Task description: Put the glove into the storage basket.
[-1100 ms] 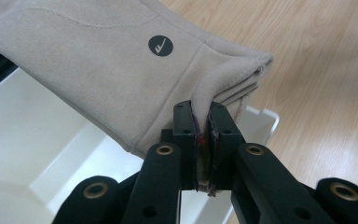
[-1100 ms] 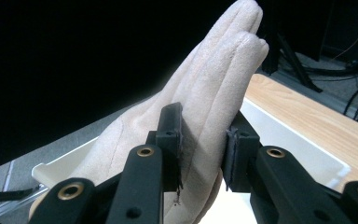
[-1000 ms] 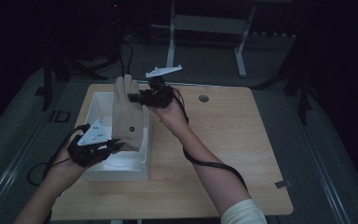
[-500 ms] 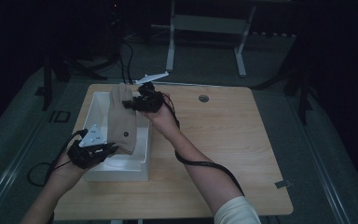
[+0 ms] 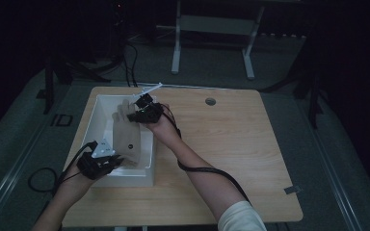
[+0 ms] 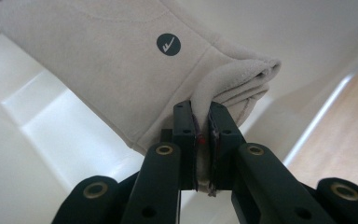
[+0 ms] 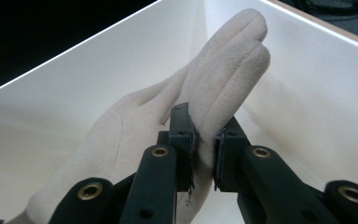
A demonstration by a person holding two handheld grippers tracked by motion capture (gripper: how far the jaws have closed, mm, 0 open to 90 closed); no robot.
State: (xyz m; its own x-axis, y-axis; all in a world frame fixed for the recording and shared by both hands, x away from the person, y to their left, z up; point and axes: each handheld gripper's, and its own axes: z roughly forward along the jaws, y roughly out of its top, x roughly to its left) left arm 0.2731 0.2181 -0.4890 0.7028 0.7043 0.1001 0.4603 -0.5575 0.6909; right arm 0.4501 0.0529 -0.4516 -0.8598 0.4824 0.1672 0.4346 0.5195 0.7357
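Note:
A beige glove (image 5: 126, 138) with a round dark mark lies stretched inside a white bin (image 5: 92, 111) at the table's left side. My left gripper (image 5: 113, 161) is shut on the glove's cuff at the bin's near end. In the left gripper view the pads pinch a fold of the cuff (image 6: 223, 86) over the bin's floor (image 6: 51, 121). My right gripper (image 5: 134, 115) holds the finger end at the bin's far part. In the right gripper view its jaws have just been closing tighter on the glove's fingers (image 7: 228, 60), and fabric sits between them.
The bin stands on a light wooden table (image 5: 250, 144) with a round cable hole (image 5: 210, 101) near the far edge. A black cable (image 5: 207, 169) trails along the right forearm. Table legs and dark floor lie beyond the table.
Both grippers have sunk with the glove, from above the bin down into it. The right gripper has moved left, over the bin's far part.

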